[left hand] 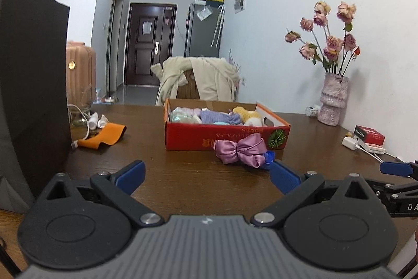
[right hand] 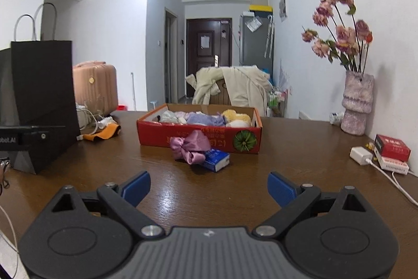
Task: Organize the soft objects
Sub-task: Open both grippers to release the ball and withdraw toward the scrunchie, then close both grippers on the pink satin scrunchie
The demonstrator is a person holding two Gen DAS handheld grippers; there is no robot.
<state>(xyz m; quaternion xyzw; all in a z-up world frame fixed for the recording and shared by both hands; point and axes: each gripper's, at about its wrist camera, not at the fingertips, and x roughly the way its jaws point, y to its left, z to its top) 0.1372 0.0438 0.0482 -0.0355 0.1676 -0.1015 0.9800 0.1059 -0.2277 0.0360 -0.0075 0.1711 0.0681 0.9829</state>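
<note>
Both spread and empty, left tool (left hand: 206, 175) and right tool (right hand: 209, 187) back from bow (right hand: 190, 147) on tabletop (right hand: 235, 190), touching box (right hand: 198, 140) front and overlapping tissue pack (right hand: 216, 161): risk of pinching both; box already crowded with soft things.

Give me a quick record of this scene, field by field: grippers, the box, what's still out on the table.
left gripper: open, empty, above the table
right gripper: open, empty
red box: on the table, already holds soft items
purple bow: outside the box, against its front wall
blue packet: touching the bow
orange cloth: left of the box
black bag: standing at far left
</note>
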